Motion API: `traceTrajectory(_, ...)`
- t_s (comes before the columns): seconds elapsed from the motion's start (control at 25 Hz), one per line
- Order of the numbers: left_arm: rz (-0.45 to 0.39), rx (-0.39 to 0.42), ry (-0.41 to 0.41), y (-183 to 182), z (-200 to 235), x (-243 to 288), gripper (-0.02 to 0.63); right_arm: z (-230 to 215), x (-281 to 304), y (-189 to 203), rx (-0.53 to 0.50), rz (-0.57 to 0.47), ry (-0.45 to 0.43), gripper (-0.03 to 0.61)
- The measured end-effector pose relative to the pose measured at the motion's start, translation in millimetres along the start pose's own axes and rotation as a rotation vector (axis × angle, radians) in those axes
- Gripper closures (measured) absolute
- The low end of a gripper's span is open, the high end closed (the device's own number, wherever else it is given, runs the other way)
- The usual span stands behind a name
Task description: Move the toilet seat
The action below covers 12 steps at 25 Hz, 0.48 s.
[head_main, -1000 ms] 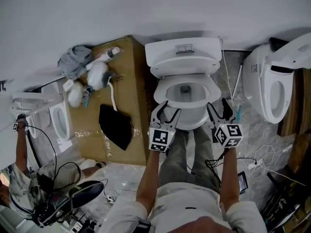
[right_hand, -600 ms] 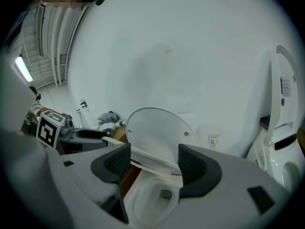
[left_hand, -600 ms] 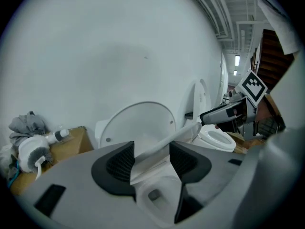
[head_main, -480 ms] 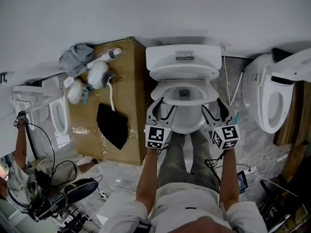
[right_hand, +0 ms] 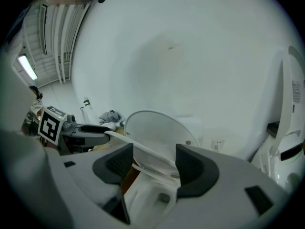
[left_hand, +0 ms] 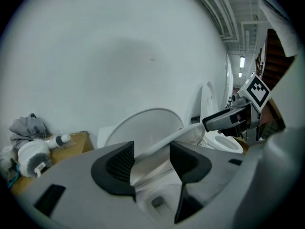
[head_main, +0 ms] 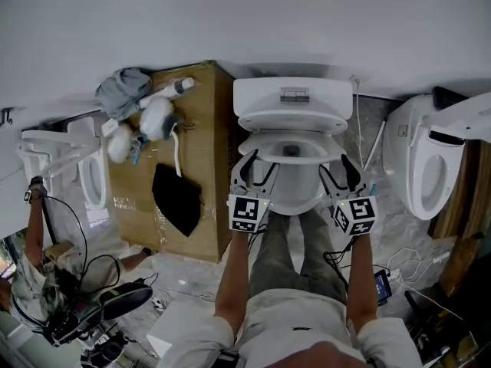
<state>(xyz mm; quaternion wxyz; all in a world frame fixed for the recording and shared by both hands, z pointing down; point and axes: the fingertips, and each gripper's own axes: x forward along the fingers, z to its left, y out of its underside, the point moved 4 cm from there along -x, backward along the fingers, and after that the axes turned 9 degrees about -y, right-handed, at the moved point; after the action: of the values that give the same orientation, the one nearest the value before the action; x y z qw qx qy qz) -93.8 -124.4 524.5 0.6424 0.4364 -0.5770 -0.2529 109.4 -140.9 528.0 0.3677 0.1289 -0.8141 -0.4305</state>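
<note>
The toilet seat [left_hand: 182, 136] is at the middle toilet, tilted with its front edge clear of the bowl [head_main: 295, 194] and its hinge end at the far side, below the lid [head_main: 291, 123]. The lid stands upright against the tank [head_main: 291, 94]. The left gripper [head_main: 259, 164] is on the seat's left side, its jaws clenched on the rim, which crosses slantwise between the 2 pads. The right gripper [head_main: 340, 167] is at the right side; its jaws have just been closing, the rim runs between them, but they stand wider than the left pair and I judge them not yet clamped. So the move looks about halfway: the seat is off the bowl and carried, yet rests nowhere. What is left, as I read it, is to swing it to its end position, probably up against the lid, and let go with both. A cardboard box [head_main: 196, 129] with oddments stands just left of the toilet, and a 2nd toilet [head_main: 430, 159] stands to the right.
</note>
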Motion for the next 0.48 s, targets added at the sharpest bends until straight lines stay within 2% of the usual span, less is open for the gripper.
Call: traceTrajectory(0.48,-0.014,-0.012,-0.034,-17,8,22,0.365,-17,18,-17,-0.002,-0.002,-0.003,0.293)
